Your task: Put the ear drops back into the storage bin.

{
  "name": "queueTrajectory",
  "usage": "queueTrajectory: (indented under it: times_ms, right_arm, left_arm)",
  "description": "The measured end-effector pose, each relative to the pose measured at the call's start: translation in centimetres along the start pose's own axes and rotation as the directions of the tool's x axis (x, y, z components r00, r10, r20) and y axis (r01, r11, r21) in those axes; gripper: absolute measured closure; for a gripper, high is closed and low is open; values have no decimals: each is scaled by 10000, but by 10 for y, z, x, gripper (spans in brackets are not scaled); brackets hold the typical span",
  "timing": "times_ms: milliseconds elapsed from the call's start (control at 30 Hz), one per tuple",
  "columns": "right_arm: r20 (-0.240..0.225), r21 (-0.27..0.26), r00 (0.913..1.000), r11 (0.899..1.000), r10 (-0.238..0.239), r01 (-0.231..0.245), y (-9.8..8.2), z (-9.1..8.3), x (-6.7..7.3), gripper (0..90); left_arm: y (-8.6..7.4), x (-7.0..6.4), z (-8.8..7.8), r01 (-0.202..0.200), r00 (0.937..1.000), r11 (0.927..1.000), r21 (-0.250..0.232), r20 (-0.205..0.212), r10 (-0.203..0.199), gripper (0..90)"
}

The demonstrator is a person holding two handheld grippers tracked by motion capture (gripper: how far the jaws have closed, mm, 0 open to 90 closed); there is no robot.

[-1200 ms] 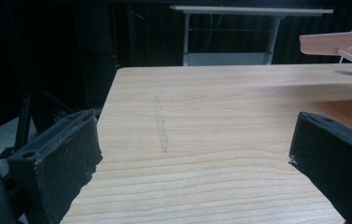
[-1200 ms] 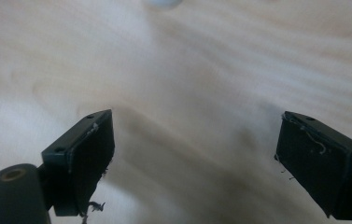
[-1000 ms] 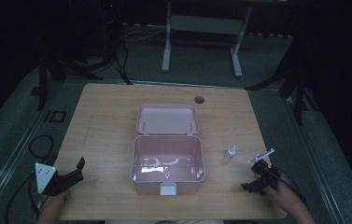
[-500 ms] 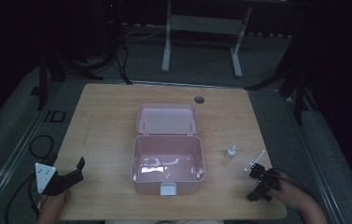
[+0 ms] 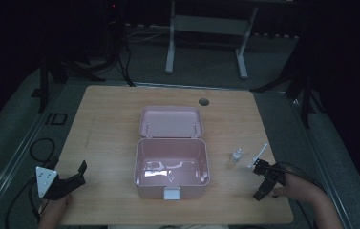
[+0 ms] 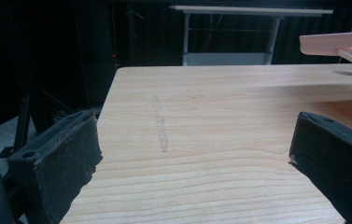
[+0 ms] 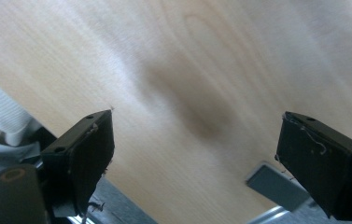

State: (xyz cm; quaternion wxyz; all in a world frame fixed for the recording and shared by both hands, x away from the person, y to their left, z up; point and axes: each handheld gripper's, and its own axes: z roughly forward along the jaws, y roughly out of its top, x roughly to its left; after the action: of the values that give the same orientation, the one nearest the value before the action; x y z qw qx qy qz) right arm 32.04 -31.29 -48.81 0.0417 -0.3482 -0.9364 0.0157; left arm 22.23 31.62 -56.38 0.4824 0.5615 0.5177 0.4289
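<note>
Both pairs of jaws stand wide apart on nothing: my right gripper (image 5: 263,181) at the wooden table's (image 5: 106,124) five o'clock corner, my left gripper (image 5: 75,175) at seven o'clock. I judge the packing barely begun. The open pink plastic box (image 5: 172,167) at centre looks unfilled, though glare hides part of its floor. One small clear bottle (image 5: 236,156) and one thin white stick (image 5: 259,153) wait at its three o'clock.

A small bottle (image 5: 236,156) stands on the table (image 5: 106,124), right of the open box (image 5: 172,164).
</note>
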Motion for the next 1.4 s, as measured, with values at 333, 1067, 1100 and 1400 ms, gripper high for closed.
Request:
queueTrajectory:
  times_ms: [333,1067,1100,1400]
  right_arm:
    - [-14,149,9981,9980,618,-618,21,-3,-17,111]
    - [-30,-473,9926,9915,1213,-1213,79,-13,-37,157]
    - [-70,-607,9923,9904,1240,-1242,84,-14,-39,169]
    - [-66,-517,9901,9888,1402,-1403,105,-11,-47,214]
  left_arm:
    - [0,0,0,34,10000,10000,-3,9,-34,19]
    - [0,0,0,-5,10000,10000,-3,54,5,19]
    - [0,0,0,-4,10000,10000,-2,54,4,19]
    - [0,0,0,-44,10000,10000,15,64,44,19]
